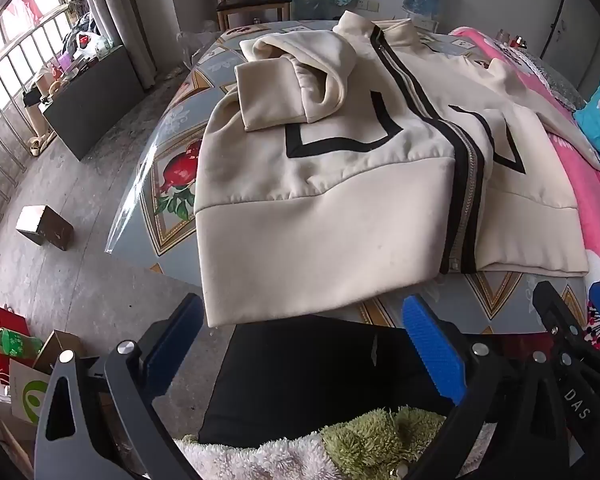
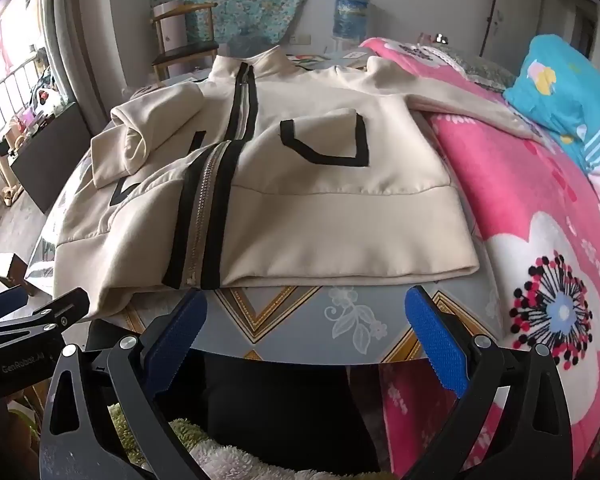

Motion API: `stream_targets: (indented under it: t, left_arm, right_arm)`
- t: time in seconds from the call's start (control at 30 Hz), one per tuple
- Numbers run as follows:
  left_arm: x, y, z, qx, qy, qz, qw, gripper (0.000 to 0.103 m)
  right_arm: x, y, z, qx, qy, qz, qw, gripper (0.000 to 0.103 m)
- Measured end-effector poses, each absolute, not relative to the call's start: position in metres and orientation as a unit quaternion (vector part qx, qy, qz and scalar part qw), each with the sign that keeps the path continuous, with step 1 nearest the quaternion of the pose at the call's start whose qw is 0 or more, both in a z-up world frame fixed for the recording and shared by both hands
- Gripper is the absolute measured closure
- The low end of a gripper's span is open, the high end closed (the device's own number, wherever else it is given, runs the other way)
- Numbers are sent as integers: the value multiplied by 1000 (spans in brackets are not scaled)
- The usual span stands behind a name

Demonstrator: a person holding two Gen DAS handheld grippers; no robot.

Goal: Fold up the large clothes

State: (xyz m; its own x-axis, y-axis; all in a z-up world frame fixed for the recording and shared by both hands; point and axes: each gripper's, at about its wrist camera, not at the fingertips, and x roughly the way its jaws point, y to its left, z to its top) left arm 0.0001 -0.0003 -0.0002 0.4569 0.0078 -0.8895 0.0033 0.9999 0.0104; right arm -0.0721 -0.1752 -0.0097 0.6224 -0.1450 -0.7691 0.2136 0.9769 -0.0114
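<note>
item: cream jacket (image 1: 340, 208) on bench (image 2: 300, 320), one sleeve folded in; my left tongs (image 1: 304, 344) and right tongs (image 2: 306, 332) gape empty, folding mostly left.

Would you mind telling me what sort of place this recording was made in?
Most likely a lived-in room at home: a cream jacket lies on a patterned table beside a bed with a pink blanket, with a wooden chair and water jug behind.

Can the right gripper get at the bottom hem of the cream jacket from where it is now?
Probably yes. The right gripper is open just short of the jacket's hem, with only bare table between them.
</note>
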Motion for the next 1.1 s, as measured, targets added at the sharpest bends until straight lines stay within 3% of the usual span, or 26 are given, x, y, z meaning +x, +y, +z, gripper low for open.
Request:
stream_targets:
  t: [1.1]
  left_arm:
    - [-2, 5, 4, -4, 514, 4, 858, 5]
  right_arm:
    - [-74, -166, -7, 39, 433, -92, 896, 7]
